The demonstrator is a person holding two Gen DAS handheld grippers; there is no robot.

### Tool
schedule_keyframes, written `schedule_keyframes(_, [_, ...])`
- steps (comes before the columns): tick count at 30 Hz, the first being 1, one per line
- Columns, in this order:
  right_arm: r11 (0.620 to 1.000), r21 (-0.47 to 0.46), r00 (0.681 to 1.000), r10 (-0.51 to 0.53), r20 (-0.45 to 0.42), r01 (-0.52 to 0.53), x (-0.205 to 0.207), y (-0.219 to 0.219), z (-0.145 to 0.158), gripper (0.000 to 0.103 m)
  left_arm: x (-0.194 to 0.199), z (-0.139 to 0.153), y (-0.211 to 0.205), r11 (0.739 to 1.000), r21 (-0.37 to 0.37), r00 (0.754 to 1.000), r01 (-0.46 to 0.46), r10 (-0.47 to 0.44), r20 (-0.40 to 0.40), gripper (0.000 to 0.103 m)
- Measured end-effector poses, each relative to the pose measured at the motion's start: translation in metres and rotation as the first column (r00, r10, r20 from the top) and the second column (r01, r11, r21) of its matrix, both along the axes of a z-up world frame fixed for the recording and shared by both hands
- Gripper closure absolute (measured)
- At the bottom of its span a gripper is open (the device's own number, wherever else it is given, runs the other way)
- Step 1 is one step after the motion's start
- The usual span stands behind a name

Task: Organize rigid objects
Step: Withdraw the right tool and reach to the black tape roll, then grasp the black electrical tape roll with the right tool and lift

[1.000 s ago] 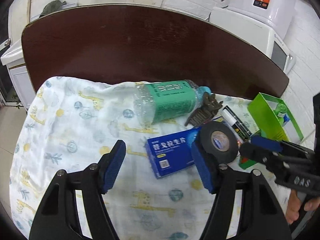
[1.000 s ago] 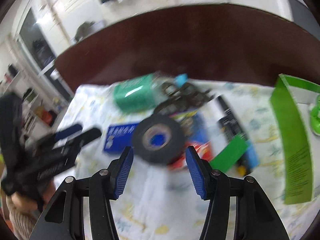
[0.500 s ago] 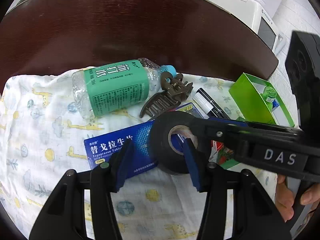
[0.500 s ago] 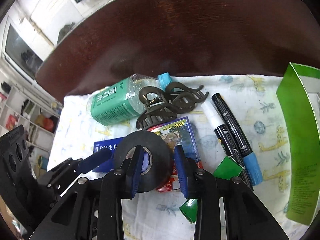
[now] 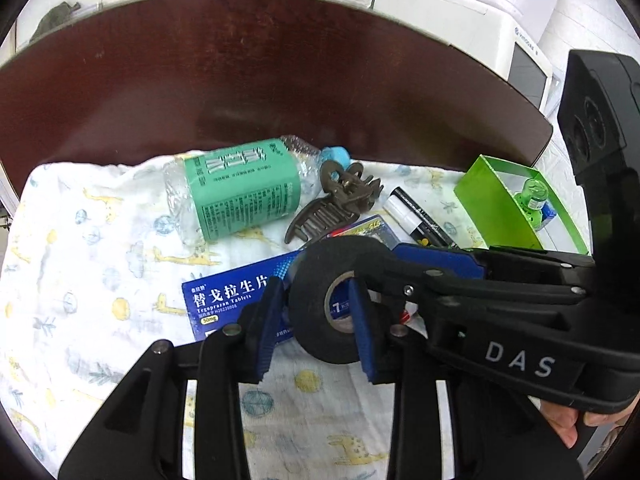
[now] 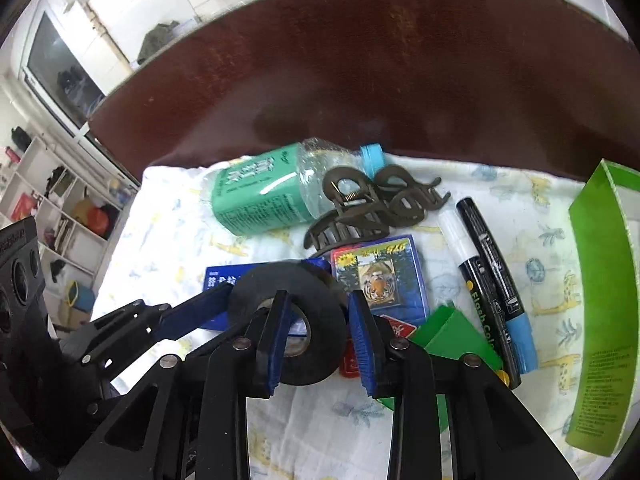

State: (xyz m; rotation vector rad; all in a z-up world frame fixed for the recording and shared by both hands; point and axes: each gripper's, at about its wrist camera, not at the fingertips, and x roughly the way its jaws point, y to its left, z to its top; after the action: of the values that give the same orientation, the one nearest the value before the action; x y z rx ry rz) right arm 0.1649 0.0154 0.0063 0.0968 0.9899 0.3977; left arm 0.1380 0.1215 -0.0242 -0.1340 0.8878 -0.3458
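Black roll of electrical tape (image 5: 320, 312) tilted up over blue cardboard medicine box (image 5: 224, 300) on giraffe-print cloth (image 5: 100, 280). Left gripper (image 5: 316, 320) fingers, just closing, pinching one wall of roll, one finger inside core. Right gripper (image 6: 318, 336) fingers, likewise just closing, pinching opposite wall. Double hold likely meant to steady roll for lifting toward open green cardboard box (image 5: 496, 208).

Left gripper (image 5: 316, 322): black angular arms, blue ribbed pads, round silver screws.
Right gripper (image 6: 318, 336): same black frame and blue pads; white "DAS" lettering along one arm, black camera housing behind.
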Motion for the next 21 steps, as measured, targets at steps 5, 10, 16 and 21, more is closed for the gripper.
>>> schedule_keyframes(5, [0.999,0.013,0.997,0.045,0.06,-0.046,-0.015,0.003,0.02,0.092,-0.01,0.018,-0.01,0.999,0.01,0.997,0.048,-0.049,0.053,0.09])
schedule_keyframes(10, [0.996,0.064,0.994,0.054,0.093,-0.06,-0.031,-0.013,0.026,0.092,-0.02,0.019,0.002,0.999,0.035,0.998,-0.029,0.026,0.065,0.085])
schedule_keyframes(16, [0.994,0.017,0.987,0.104,0.12,-0.107,-0.052,-0.01,0.012,0.075,-0.03,-0.004,0.037,0.992,-0.029,0.992,-0.124,0.123,-0.021,0.077])
schedule_keyframes(21, [0.995,-0.047,0.987,0.097,0.124,-0.092,-0.052,0.001,-0.004,0.061,-0.035,-0.022,0.037,0.993,-0.072,0.994,-0.09,0.086,-0.061,0.067])
